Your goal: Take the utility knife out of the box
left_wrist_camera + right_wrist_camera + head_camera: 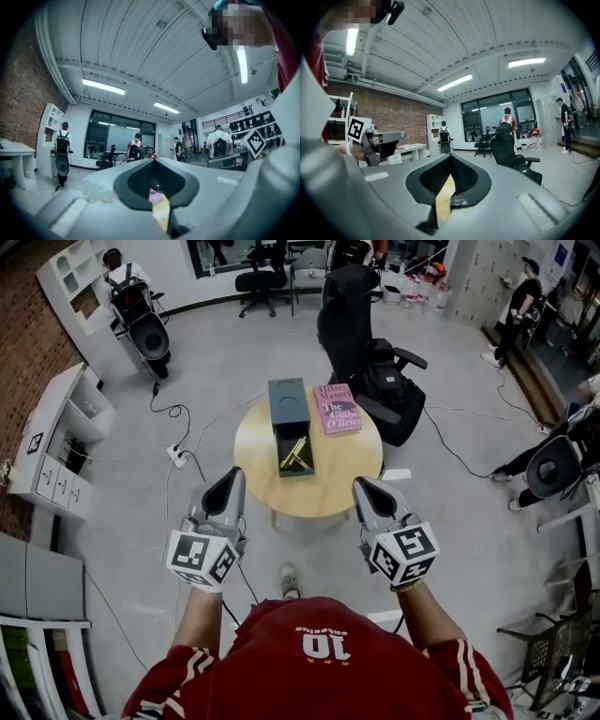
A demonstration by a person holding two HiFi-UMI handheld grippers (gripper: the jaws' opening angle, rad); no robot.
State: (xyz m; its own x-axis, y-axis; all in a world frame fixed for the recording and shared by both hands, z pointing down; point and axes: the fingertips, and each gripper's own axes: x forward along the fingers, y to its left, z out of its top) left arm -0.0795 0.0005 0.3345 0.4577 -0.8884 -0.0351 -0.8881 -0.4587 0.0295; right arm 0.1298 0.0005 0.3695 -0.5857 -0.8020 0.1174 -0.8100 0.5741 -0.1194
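An open dark box (291, 426) stands on the round wooden table (352, 479), its lid folded back on the far side. Inside it lies the yellow utility knife (295, 455). My left gripper (233, 478) and right gripper (362, 487) hover side by side just short of the table's near edge, both pointing level toward it. In the left gripper view the jaws of the left gripper (154, 180) are shut with nothing between them; a strip of table and the pink book (156, 196) show through the slit. The right gripper (450, 176) is likewise shut and empty.
A pink book (338, 409) lies on the table right of the box. Behind the table stands a black office chair (349, 320) with a dark bag (386, 390). Cables and a power strip (178, 456) run over the floor at left, near white cabinets (61, 446).
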